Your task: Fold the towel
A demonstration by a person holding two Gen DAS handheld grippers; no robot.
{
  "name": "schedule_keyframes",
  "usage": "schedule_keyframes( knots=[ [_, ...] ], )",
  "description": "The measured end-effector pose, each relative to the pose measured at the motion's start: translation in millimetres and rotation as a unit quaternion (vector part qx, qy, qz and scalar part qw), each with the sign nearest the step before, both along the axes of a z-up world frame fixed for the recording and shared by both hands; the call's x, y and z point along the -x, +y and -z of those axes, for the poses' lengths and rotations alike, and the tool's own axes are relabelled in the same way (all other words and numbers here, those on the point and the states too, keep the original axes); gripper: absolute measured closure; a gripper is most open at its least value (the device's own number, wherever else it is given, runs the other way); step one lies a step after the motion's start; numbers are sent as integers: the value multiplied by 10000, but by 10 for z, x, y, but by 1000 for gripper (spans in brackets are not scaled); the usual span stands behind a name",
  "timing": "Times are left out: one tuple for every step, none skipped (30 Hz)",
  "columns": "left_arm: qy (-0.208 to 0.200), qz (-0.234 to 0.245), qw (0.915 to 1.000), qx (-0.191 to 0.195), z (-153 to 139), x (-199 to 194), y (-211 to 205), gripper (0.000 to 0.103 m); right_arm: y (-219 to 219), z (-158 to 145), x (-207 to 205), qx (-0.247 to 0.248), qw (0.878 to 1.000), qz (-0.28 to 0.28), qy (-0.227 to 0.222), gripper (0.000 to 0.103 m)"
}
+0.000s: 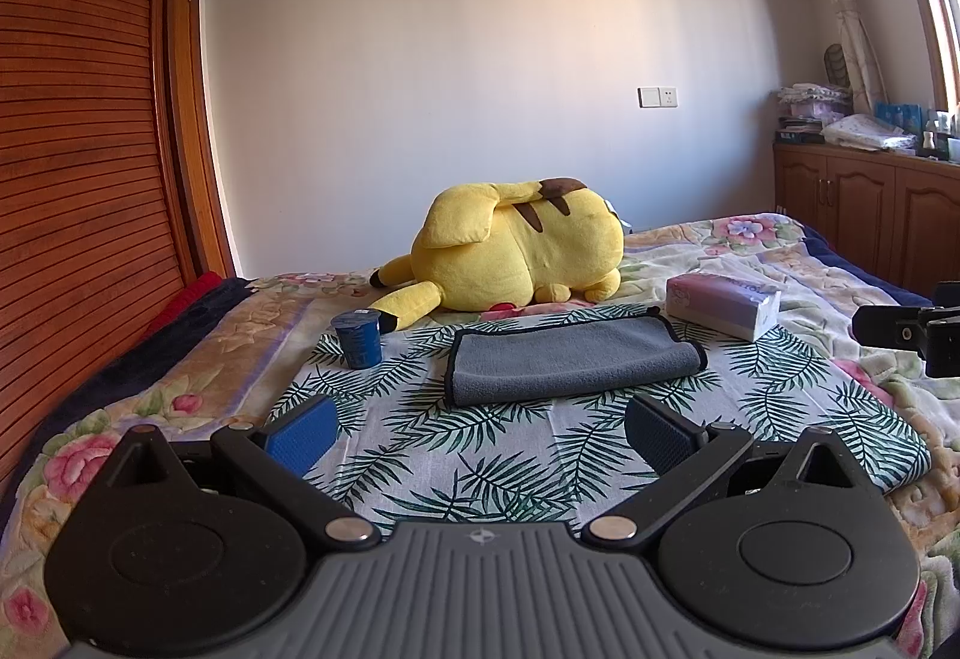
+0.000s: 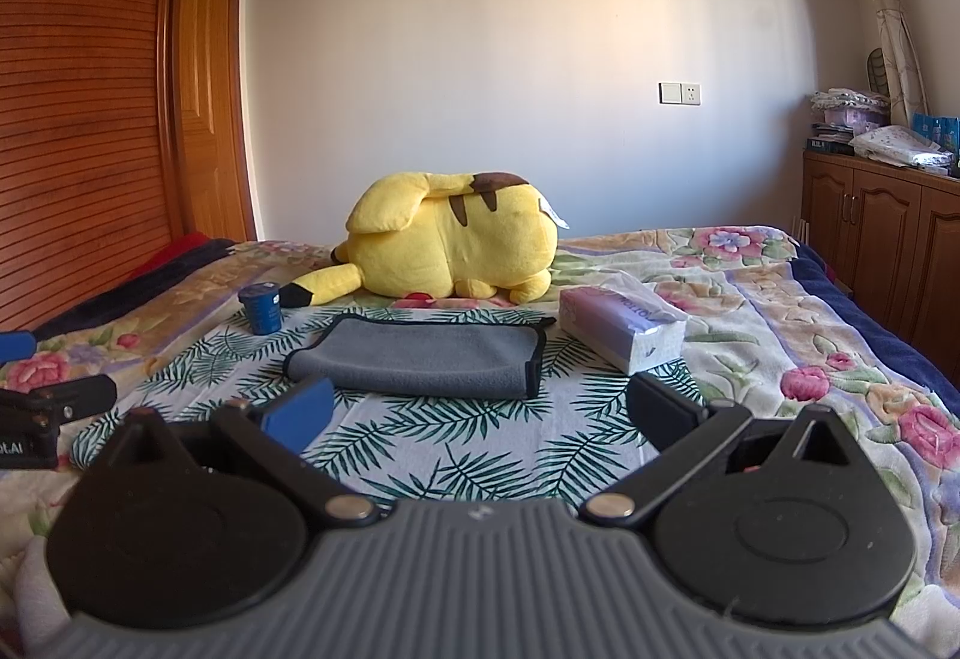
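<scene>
Towel [image 1: 570,359]: grey, dark edging, folded flat on leaf-print cloth [image 1: 480,455].
Left gripper [image 1: 480,431]: spread apart, holding nothing.
Right gripper [image 2: 480,419]: spread apart, holding nothing.

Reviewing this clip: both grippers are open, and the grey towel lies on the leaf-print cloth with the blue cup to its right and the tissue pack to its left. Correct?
Not quite: the sides are swapped. In the left wrist view the blue cup stands left of the grey towel, and the tissue pack lies to its right. The rest holds: the towel lies on the leaf-print cloth, and the left gripper and right gripper are both open.
</scene>
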State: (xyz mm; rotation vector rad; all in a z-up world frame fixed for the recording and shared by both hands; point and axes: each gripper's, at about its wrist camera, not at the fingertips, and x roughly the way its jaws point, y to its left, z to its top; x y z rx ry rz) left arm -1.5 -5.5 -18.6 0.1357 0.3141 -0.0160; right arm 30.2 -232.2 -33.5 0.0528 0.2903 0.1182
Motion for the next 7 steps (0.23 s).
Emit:
schedule_keyframes(
  knots=[
    [-2,-3,10000,3,0,-1,-1,0,0,0,0,1,10000,2,-2,0],
    [-3,-4,10000,4,-1,-1,-1,0,-2,-5,-1,0,10000,1,-2,0],
    [-2,-2,10000,4,0,-1,-2,0,0,-1,1,-1,10000,1,-1,0],
    [0,-2,10000,4,0,-1,-2,0,0,-1,1,0,10000,2,-1,0],
    [0,-1,10000,4,0,0,-2,0,-2,-4,-1,0,10000,1,0,0],
    [-1,-5,10000,1,0,-1,-3,0,-1,-2,0,0,10000,0,1,0],
    [2,-5,10000,-1,0,0,-2,0,0,0,1,1,10000,2,-1,0]
  ],
)
